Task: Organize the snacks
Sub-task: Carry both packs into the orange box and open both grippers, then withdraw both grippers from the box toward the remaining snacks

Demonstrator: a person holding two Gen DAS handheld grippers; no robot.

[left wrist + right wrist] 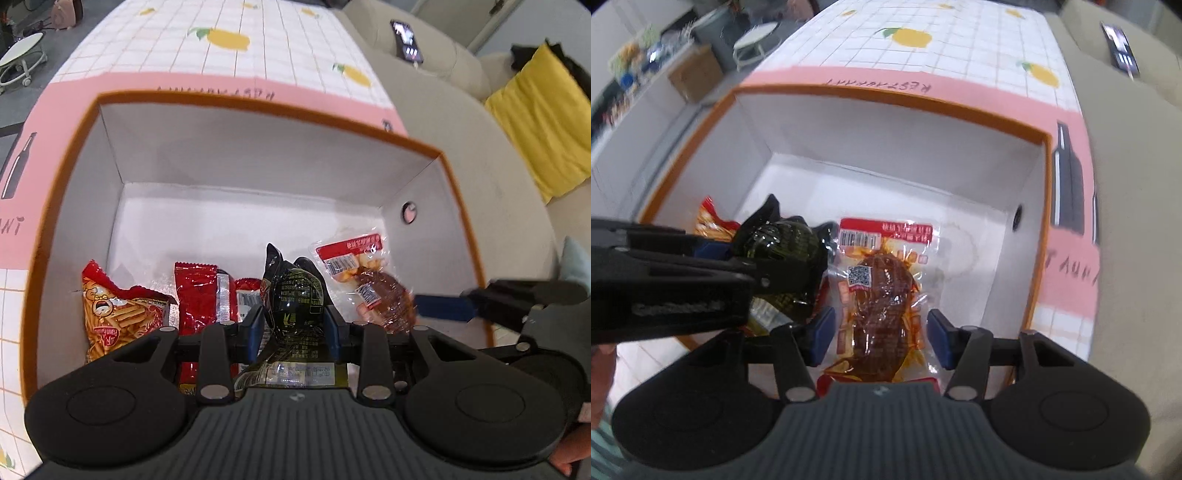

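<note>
An orange-rimmed white box (258, 107) sits on the table. My left gripper (293, 328) is shut on a black snack packet (293, 299) over the box's near side; the packet also shows in the right wrist view (783, 243). My right gripper (881, 339) stands open around a clear packet of brown meat with a red label (882, 288), which hangs or rests in the box; I cannot tell whether the pads touch it. It shows in the left wrist view (373, 288). A red-yellow chip bag (118, 314) and red packets (199, 295) lie in the box.
The table carries a pink and white checked cloth with lemon prints (229, 40). A beige sofa (461, 122) runs along the right, with a phone (406, 38) and a yellow cushion (543, 118) on it. The box's far half (240, 221) is bare white.
</note>
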